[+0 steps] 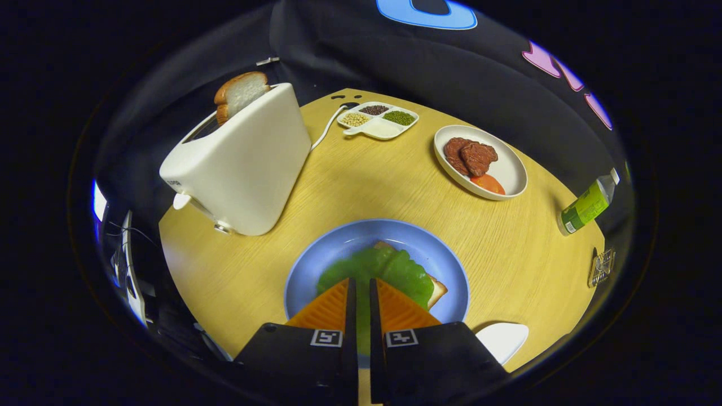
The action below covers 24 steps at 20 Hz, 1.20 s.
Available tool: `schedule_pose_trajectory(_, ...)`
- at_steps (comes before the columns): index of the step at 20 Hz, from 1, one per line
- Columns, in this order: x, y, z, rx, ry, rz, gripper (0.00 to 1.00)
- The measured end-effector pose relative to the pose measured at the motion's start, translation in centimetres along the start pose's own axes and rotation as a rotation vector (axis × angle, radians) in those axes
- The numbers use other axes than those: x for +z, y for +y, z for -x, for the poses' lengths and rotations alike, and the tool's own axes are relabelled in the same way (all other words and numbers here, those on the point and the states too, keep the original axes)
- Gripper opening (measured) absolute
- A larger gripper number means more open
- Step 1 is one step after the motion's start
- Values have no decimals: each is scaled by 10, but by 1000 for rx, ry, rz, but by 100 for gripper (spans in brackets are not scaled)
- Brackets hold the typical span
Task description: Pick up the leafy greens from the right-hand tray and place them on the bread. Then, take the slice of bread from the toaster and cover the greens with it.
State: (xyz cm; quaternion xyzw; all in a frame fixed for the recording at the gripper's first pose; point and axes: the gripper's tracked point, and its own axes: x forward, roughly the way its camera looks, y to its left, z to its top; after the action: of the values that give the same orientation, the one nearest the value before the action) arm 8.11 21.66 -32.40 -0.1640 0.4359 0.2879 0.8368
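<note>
The leafy greens (395, 270) lie spread over a slice of bread (437, 293) on the blue plate (338, 248), just ahead of my fingers. My gripper (362, 282) hangs over the near side of the greens. Its fingers are almost together, with only a thin strip of green showing between them, so they look shut on the leaf's near edge. The greens hide most of the bread, leaving its right corner and far edge in sight. Beyond the plate to the left stands a white toaster (242, 163) with a bread slice (240, 93) sticking out of its slot.
A white plate (510, 169) with meat pieces and a tomato slice sits beyond the blue plate to the right. A divided dish of beans (378, 119) stands at the far side of the round wooden table (383, 180). A green-labelled bottle (586, 206) lies at the table's right edge.
</note>
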Motion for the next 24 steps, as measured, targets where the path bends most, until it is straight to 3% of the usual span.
schedule_pose_trajectory(2,4,3,1,1,-16,-10,19)
schedule_pose_trajectory(4,8,6,5,7,-31,-14,42)
schedule_pose_trajectory(5,10,6,8,7,-40,-14,59)
schedule_pose_trajectory(7,12,8,16,5,-54,-20,69)
schedule_pose_trajectory(10,24,7,33,-5,-101,-41,71)
schedule_pose_trajectory(13,43,3,53,-20,-165,-54,100)
schedule_pose_trajectory(24,146,34,118,12,-377,-79,100)
